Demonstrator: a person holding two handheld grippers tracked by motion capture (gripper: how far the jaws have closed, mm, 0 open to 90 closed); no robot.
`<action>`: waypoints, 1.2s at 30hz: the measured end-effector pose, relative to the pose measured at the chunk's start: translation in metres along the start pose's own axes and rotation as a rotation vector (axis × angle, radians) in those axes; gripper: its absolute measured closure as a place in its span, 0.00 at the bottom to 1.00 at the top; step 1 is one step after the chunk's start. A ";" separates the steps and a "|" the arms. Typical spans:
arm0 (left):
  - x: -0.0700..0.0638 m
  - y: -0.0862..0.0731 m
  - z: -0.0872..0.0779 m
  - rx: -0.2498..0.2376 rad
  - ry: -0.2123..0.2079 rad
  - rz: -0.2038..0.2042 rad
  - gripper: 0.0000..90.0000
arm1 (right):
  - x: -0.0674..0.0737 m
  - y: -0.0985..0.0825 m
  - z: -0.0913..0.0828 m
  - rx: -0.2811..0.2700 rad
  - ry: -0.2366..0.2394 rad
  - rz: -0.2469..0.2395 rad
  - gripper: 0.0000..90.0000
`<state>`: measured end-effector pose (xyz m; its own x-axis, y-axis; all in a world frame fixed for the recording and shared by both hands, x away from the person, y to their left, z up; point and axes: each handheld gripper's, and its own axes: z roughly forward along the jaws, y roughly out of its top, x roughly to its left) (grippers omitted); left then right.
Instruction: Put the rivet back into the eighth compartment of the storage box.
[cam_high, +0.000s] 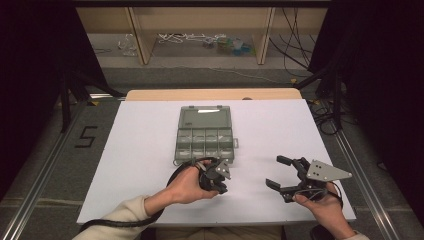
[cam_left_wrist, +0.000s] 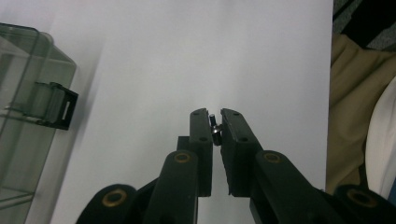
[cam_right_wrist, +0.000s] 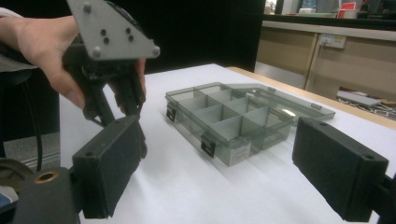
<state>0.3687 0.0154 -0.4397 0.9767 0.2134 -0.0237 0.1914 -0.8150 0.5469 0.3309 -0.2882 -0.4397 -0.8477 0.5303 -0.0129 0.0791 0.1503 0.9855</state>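
Observation:
A clear grey compartment box (cam_high: 205, 135) lies open mid-table, its lid folded back. My left gripper (cam_high: 221, 188) points down at the white table just in front of the box's near right corner. In the left gripper view its jaws (cam_left_wrist: 214, 116) are shut on a small metal screw (cam_left_wrist: 214, 129), with the box's latch (cam_left_wrist: 58, 105) off to the left. My right gripper (cam_high: 276, 171) rests at the near right of the table with its jaws wide open and nothing between the pads (cam_right_wrist: 112, 163). In the right gripper view, the left gripper (cam_right_wrist: 116, 105) and the box (cam_right_wrist: 233, 116) lie ahead.
The white table top (cam_high: 140, 150) has free room left and right of the box. Its near edge runs under both forearms. A wooden shelf frame (cam_high: 200, 30) and loose cables stand beyond the far edge. Beige clothing (cam_left_wrist: 350, 93) shows past the table edge.

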 end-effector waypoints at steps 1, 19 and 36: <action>0.000 0.000 -0.001 -0.013 0.004 -0.018 0.92 | -0.001 0.000 -0.001 0.015 0.017 -0.001 0.18; 0.011 -0.001 -0.012 -0.156 0.069 -0.096 0.92 | -0.001 0.001 -0.001 0.025 0.014 -0.001 0.18; 0.016 0.000 -0.022 -0.284 0.126 -0.164 0.92 | -0.001 0.000 -0.001 0.019 0.011 -0.001 0.18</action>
<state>0.3817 0.0307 -0.4220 0.9122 0.4082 -0.0371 0.2927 -0.5854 0.7560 0.3312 -0.2896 -0.4391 -0.8534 0.5211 -0.0117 0.0883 0.1667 0.9821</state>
